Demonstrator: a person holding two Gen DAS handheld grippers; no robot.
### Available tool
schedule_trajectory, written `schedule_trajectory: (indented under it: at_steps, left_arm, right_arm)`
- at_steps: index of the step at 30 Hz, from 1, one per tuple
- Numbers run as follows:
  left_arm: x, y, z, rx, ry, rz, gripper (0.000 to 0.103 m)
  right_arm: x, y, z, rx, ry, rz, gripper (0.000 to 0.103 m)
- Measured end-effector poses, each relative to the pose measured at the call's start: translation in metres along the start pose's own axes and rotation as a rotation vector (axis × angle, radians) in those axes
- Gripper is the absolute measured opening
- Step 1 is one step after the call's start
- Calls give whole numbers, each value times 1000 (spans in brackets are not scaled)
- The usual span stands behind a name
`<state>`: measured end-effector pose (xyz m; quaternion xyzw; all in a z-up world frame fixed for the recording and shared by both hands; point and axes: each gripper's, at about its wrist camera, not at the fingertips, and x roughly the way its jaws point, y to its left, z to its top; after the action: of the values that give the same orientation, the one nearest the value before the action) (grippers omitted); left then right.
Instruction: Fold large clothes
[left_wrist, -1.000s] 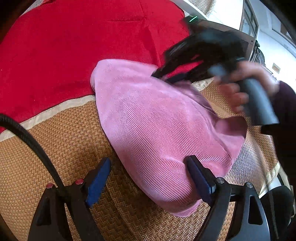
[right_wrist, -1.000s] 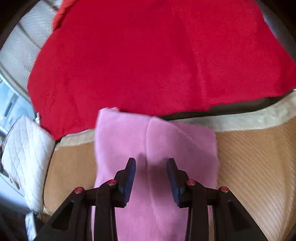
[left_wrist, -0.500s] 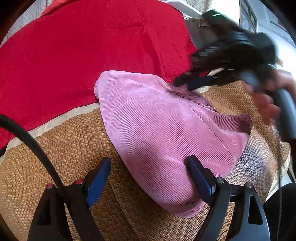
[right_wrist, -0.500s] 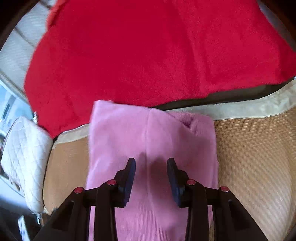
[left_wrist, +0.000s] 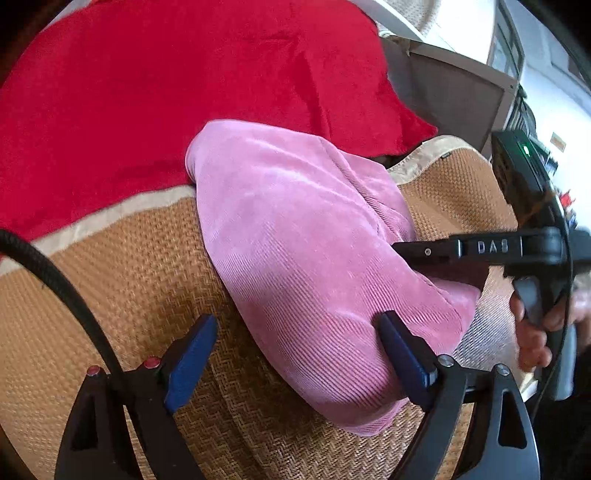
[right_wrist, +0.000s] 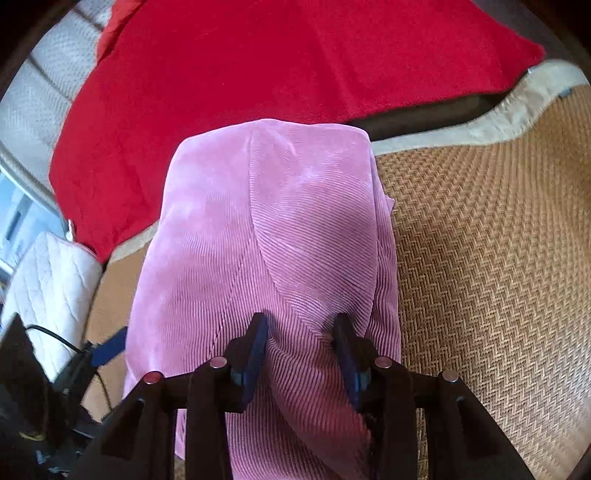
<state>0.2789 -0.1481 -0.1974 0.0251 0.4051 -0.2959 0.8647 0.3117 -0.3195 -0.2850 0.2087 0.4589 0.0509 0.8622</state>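
A pink corduroy garment (left_wrist: 295, 258) lies folded into a long bundle on a woven straw mat (left_wrist: 110, 277), its far end resting on a red blanket (left_wrist: 166, 92). My left gripper (left_wrist: 297, 319) is open over the bundle's near end and its jaws are widening. Its right pad touches the cloth and its left pad hangs over bare mat. My right gripper (right_wrist: 300, 325) is open part-way, its tips dipping into the pink garment (right_wrist: 277, 240) with a ridge of cloth between them. One of its fingers (left_wrist: 436, 253) lies across the bundle's right side, held by a hand (left_wrist: 532, 332).
The red blanket (right_wrist: 277, 55) covers the far side. The straw mat (right_wrist: 480, 240) stretches to the right of the garment. A white quilted cushion (right_wrist: 48, 277) sits at the left edge, near the left gripper's blue pad (right_wrist: 110, 347). A brown panel (left_wrist: 461, 96) stands behind.
My right gripper has swung from the bundle's far end down to its near right side, and the cloth now fills its view. The left gripper has stayed in place.
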Motion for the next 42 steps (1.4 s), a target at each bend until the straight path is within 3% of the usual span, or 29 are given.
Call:
schedule_trajectory:
  at_steps: [6,9,12,14,19,28,33,38,42]
  left_arm:
    - [-5,0,4,23,-21,-30,90]
    - [-21,-1,12,50,-75,-27,90]
    - [-29,11,21,6,-127,-13,90]
    - [-25,21,25,-37,-118,-13,90]
    - [7,22,21,-31,-26,39,90]
    - [1,25,8,-20,-87,28,90]
    - [3,28,7,-34,-84,8,90]
    - [6,32,6,-55,-70,-11,91]
    - [8,27,3,-36,-66,22,91]
  right_arm:
    - [-14,-9,-2,-6,-17,7,41]
    - [-13,-10,-2,4,-16,22,41]
    - [-20,-18,-2,22,-18,49,41]
    - [-20,-23,-2,29,-18,61,41]
    - [-31,-31,-1,62,-15,98,41]
    - [-83,-42,-1,99,-127,194,42]
    - [-40,-55,3,129,5,154,43]
    - [-30,-75,6,186,25,228,43]
    - [-41,-77,4,171,16,235,43]
